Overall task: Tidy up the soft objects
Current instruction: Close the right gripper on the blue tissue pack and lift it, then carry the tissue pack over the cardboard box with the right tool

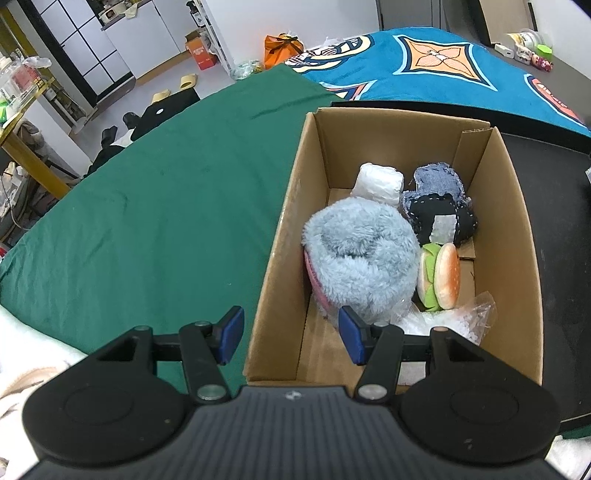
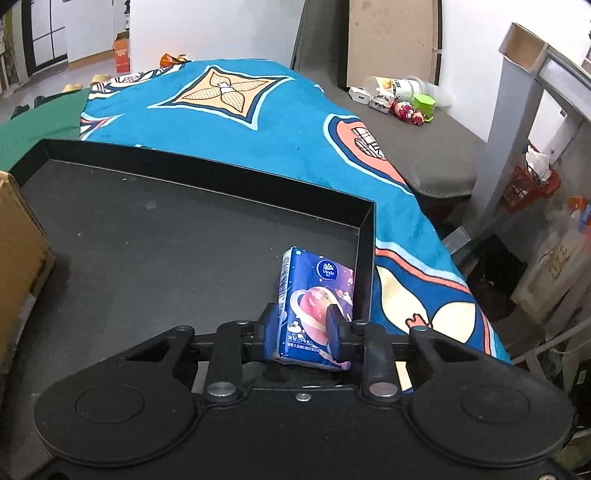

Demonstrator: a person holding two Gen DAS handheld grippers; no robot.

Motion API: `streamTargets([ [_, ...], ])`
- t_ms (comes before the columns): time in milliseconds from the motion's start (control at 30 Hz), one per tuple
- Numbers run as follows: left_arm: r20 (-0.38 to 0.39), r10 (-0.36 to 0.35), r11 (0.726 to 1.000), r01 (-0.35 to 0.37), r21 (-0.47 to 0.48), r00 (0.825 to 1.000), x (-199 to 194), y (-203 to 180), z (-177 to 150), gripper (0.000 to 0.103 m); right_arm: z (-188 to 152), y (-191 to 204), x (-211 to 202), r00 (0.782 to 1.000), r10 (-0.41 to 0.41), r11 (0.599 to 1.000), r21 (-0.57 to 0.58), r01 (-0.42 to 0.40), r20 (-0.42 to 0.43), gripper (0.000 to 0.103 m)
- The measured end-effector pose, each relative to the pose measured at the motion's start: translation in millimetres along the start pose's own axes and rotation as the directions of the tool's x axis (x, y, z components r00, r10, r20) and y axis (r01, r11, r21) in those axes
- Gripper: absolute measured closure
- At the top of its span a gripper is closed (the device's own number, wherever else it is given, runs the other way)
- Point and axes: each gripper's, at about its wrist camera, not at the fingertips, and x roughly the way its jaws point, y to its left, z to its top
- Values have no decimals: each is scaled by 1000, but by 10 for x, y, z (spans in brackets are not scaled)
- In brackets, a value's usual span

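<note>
a white tiled floor [image 1: 147, 79] fills the upper left of the left view, with white cabinets [image 1: 144, 33] behind – a grey shelf frame [image 2: 517, 110] and white wall [image 2: 469, 44] stand upper right in the right view.

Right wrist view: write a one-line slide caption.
Right gripper clamps a blue tissue pack over the black tray.

A bed draped in a green sheet [image 1: 155, 206] and blue patterned blanket [image 2: 236, 122] carries a black tray [image 2: 155, 240], cardboard box [image 1: 513, 258] standing in it
</note>
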Motion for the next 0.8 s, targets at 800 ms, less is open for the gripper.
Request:
streamTargets([
  [800,4,-11,1000,11,-12,1000,26,45,8,48,-41,-234,-114,992,124,971,206,-118,-17,82],
])
